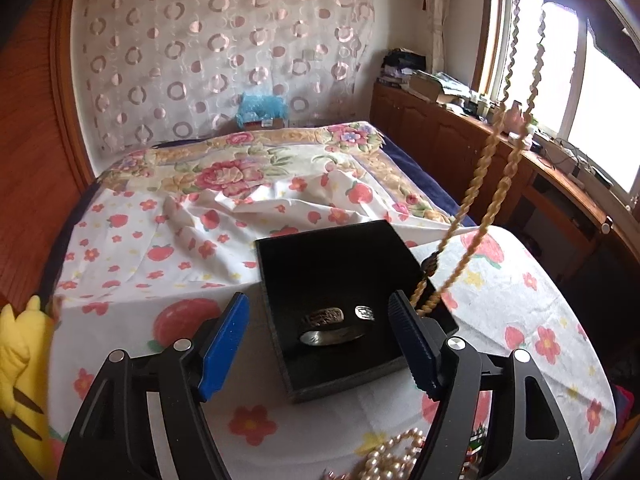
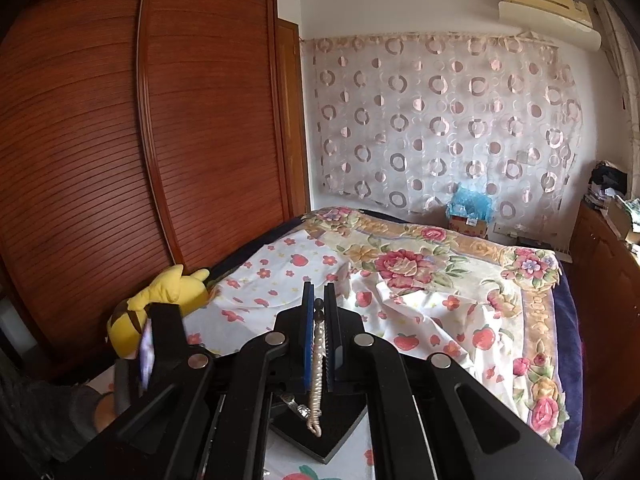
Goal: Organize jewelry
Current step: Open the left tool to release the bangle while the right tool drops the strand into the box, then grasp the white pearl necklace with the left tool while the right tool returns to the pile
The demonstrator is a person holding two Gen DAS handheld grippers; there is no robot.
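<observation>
Item: twisted necklace (image 1: pixel 486 184) of small cream-gold beads, dark beads at the clasp end; hangs doubled from my right gripper (image 2: pixel 319 312), clamped tight, its loop dangling into the black box (image 1: pixel 340 268). My left gripper (image 1: pixel 320 340) gapes wide, empty, over the silver bangle (image 1: pixel 332 326) inside.

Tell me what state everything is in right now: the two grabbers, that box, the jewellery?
Left gripper: jaws open, holding nothing, above the box.
Right gripper: jaws shut on the necklace.
Twisted golden-beige bead necklace: hanging, lower end dangling at the box's right edge.
Square black lidless box: open, resting on the sheet.
Engraved silver bangle: lying inside the box.
Pale pearl strand: heaped on the flower-print bed sheet, outside the box.
</observation>
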